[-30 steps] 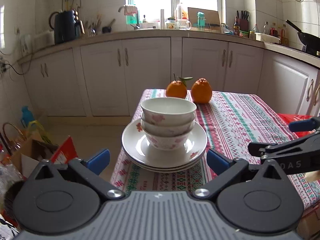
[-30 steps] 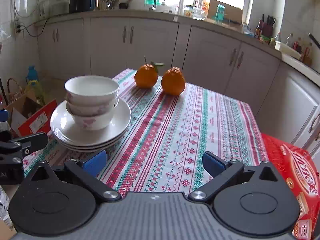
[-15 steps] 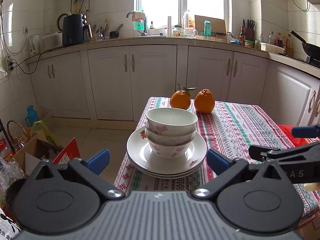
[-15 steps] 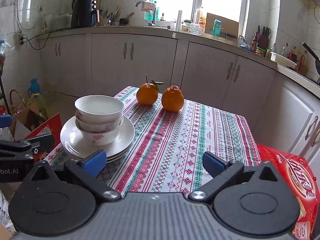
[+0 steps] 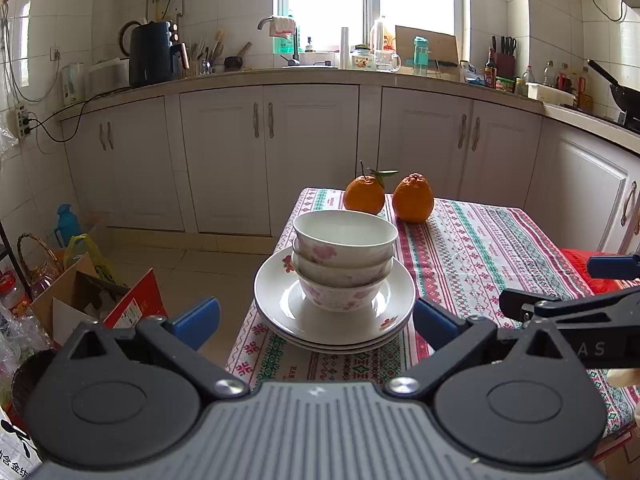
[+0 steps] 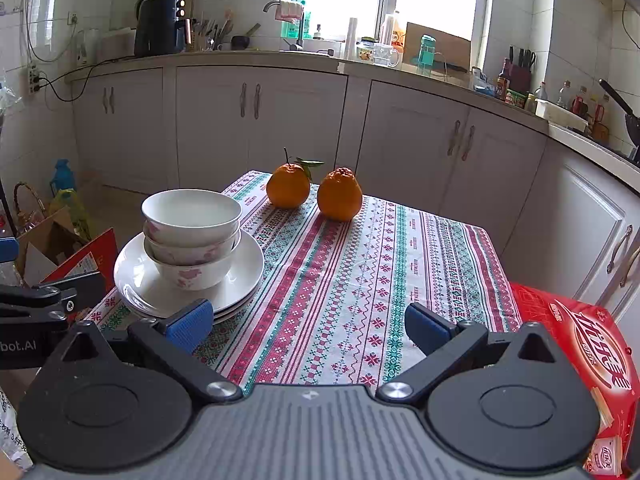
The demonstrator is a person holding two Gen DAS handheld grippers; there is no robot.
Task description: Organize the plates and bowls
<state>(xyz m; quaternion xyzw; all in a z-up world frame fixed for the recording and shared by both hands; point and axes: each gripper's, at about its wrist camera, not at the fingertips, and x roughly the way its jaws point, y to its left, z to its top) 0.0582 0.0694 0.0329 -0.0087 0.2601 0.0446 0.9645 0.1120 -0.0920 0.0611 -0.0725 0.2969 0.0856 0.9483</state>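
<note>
Near the left front corner of the surface (image 6: 400,264), covered in a red, green and white patterned cloth, three white porcelain bowls with pink flowers (image 5: 344,258) sit nested on a stack of white round plates (image 5: 276,304). Both tools hover short of the stack, holding nothing: the left tool (image 5: 316,318) has its blue fingers spread wide before the plates, and the right tool (image 6: 308,326) is likewise open over the cloth. Two oranges (image 6: 314,192) rest at the far edge.

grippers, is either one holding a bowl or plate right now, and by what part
Nothing is held. The left gripper and right gripper are both open and short of the bowls stacked on the plates.
</note>
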